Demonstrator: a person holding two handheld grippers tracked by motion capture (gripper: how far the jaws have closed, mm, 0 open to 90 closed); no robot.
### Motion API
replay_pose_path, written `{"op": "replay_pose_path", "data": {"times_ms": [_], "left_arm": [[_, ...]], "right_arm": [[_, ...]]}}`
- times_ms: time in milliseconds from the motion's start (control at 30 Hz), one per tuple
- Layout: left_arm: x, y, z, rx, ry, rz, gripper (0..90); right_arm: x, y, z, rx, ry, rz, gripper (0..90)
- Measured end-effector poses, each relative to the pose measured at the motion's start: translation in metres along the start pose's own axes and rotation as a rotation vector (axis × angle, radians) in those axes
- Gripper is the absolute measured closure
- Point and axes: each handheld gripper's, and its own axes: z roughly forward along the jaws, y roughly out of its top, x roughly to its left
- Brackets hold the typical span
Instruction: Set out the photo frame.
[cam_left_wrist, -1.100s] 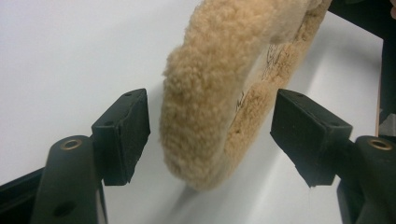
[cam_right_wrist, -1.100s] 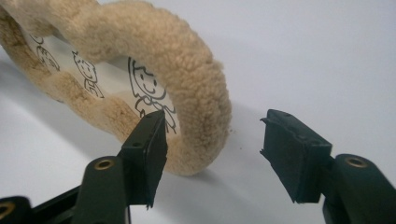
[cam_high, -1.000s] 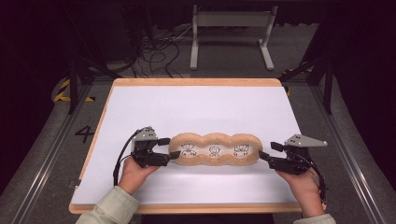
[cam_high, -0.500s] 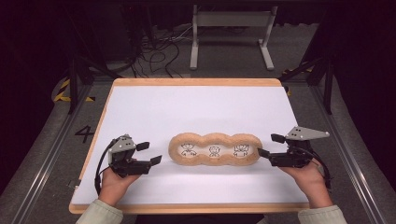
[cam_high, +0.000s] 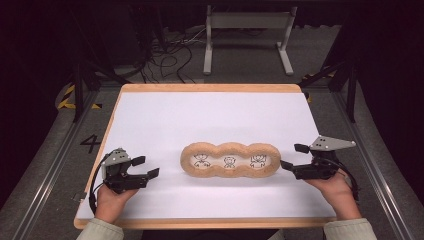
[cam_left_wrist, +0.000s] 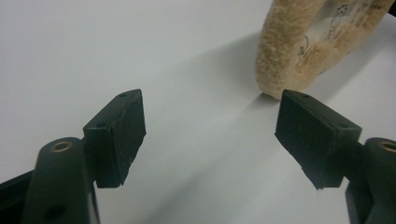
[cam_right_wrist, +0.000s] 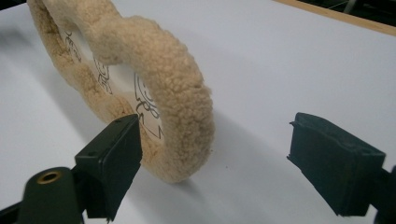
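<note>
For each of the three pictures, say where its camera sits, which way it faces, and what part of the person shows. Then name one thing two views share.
High view: fixed above the person's side, looking forward and down on the white board; both forearms, the left claw and the right claw show.
Left gripper view: rides the left claw, facing the fleecy ring; its open jaws show.
Right gripper view: rides the right claw, close to the ring's other end; open jaws show.
Shared: the fleecy ring, in all three.
</note>
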Motion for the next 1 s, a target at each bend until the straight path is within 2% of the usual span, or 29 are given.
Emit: {"op": "replay_pose_path", "data": {"times_ms": [33,167,367,567,800,933,1000], "left_arm": [[0.002,-0.001,0.000,0.001,-0.003,-0.011,24.5],[0.010,-0.006,0.002,-0.008,-0.005,-0.003,23.4],[0.015,-0.011,0.007,-0.004,0.020,0.013,22.5],[0.024,-0.019,0.012,0.006,0.034,-0.020,22.7],[0.022,-0.021,0.016,0.020,0.049,-0.012,22.4],[0.022,-0.022,0.016,0.020,0.035,-0.013,22.4],[0.021,-0.023,0.017,0.022,0.033,-0.010,22.4]], "right_arm": [[-0.001,-0.002,0.001,0.004,0.000,-0.001,16.8],[-0.003,-0.009,0.003,0.005,0.017,0.001,15.6],[-0.012,-0.023,0.008,-0.005,0.022,0.013,13.3],[-0.017,-0.034,0.011,0.018,0.004,0.021,13.1],[-0.019,-0.048,0.018,0.044,-0.001,0.028,12.1],[-0.016,-0.058,0.021,0.035,0.019,0.043,11.3],[-0.015,-0.062,0.024,0.057,0.020,0.029,11.2]]}}
